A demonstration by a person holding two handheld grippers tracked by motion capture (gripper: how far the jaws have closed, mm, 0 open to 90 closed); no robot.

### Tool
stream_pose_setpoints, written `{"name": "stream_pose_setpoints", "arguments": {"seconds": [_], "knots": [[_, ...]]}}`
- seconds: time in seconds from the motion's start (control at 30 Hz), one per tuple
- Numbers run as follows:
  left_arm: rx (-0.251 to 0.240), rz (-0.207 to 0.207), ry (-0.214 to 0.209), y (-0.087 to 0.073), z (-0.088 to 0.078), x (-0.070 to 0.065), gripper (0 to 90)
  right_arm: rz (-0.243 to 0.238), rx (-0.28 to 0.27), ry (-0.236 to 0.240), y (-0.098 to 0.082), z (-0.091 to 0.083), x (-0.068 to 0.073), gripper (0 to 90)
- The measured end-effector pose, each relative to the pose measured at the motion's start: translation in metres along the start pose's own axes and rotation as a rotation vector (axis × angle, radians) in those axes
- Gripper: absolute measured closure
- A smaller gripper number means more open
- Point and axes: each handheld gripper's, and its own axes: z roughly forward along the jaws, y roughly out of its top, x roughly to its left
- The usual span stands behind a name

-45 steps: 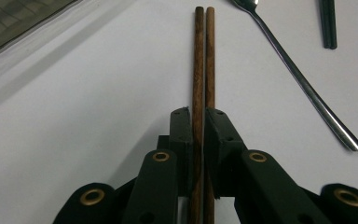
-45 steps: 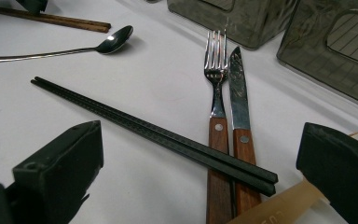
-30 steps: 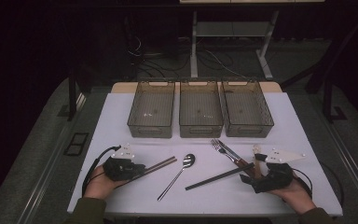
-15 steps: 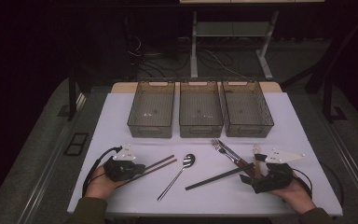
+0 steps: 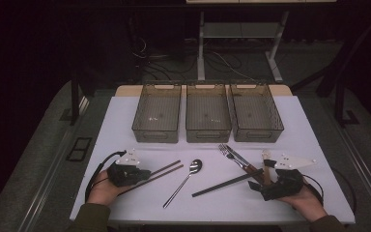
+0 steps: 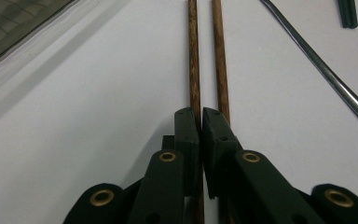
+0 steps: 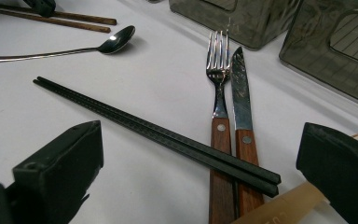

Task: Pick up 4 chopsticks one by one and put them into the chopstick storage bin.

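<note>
Left tool [image 6: 200, 116] has just been closing and sits nearly shut on the brown chopsticks [image 6: 194, 70] lying near-left on the counter [image 5: 290, 121], but it looks to pinch only one, so a lift may leave the other behind.

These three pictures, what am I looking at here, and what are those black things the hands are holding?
A person sits at a white table, each hand holding a black two-jaw grasping tool. One picture looks down from above; the other two come from cameras riding on each tool. The left tool has its jaws closed over a pair of brown chopsticks; whether it pinches one or both is hard to tell. The right tool is open, with black chopsticks, a fork and a knife lying between its jaws. A spoon lies mid-table, and three bins stand behind.
</note>
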Motion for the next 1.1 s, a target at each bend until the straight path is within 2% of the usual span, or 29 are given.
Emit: {"name": "stream_pose_setpoints", "arguments": {"seconds": [0.2, 0.57, 0.77, 0.93, 1.1], "knots": [[-0.002, -0.014, 0.004, 0.001, 0.0, 0.001, 84.8, -0.002, -0.003, -0.002, 0.0, 0.0, 0.0, 0.8], [0.001, -0.006, 0.018, 0.004, -0.003, 0.001, 84.8, 0.003, -0.009, -0.003, 0.0, -0.001, 0.0, 0.8], [-0.007, -0.016, 0.02, 0.007, -0.007, 0.001, 84.8, 0.001, -0.007, -0.003, 0.0, -0.001, 0.0, 0.8], [-0.014, -0.053, 0.018, 0.01, -0.01, 0.0, 84.8, 0.008, -0.007, -0.003, 0.0, -0.001, 0.0, 0.8], [-0.017, -0.061, 0.022, 0.015, -0.013, -0.002, 84.8, 0.009, -0.007, -0.003, 0.0, -0.001, 0.0, 0.8]]}}
